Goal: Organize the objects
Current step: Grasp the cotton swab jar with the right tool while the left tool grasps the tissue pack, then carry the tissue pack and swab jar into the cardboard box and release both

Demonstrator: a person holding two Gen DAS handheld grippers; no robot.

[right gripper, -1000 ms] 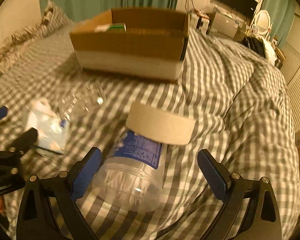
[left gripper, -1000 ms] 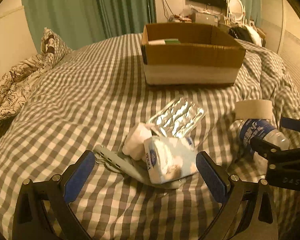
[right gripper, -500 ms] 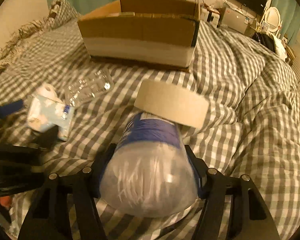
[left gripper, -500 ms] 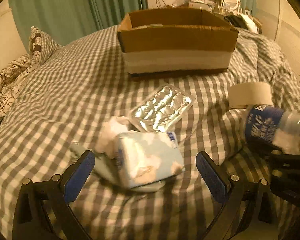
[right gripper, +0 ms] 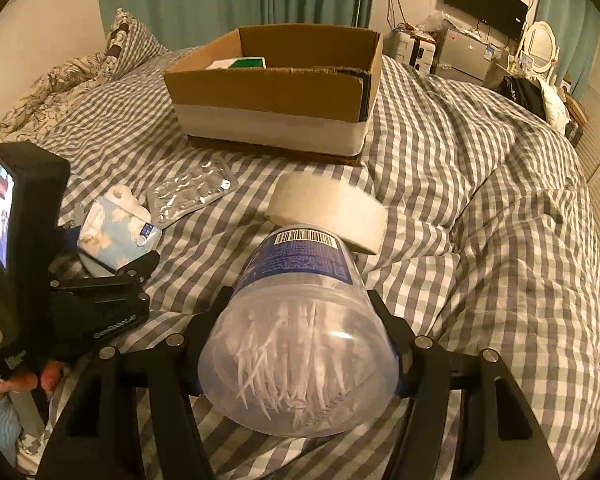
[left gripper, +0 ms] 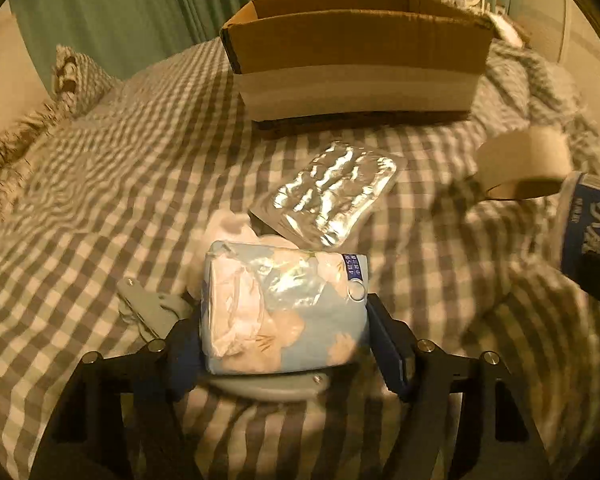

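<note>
Stock on the bed (right gripper: pixel 480 184), as I read it:
- Cardboard box (right gripper: pixel 275 92), far centre: a green-topped item already inside.
- Tissue pack (left gripper: pixel 283 312), near left: my left claw (left gripper: pixel 283 344) is closing on it, pads at both sides.
- Clear jar of picks (right gripper: pixel 300 344), near centre: clenched in my right claw (right gripper: pixel 300 360).
- Foil blister sheet (left gripper: pixel 332 196) and tape roll (right gripper: pixel 328 212): loose between me and the box.

Most sorting remains.
</note>
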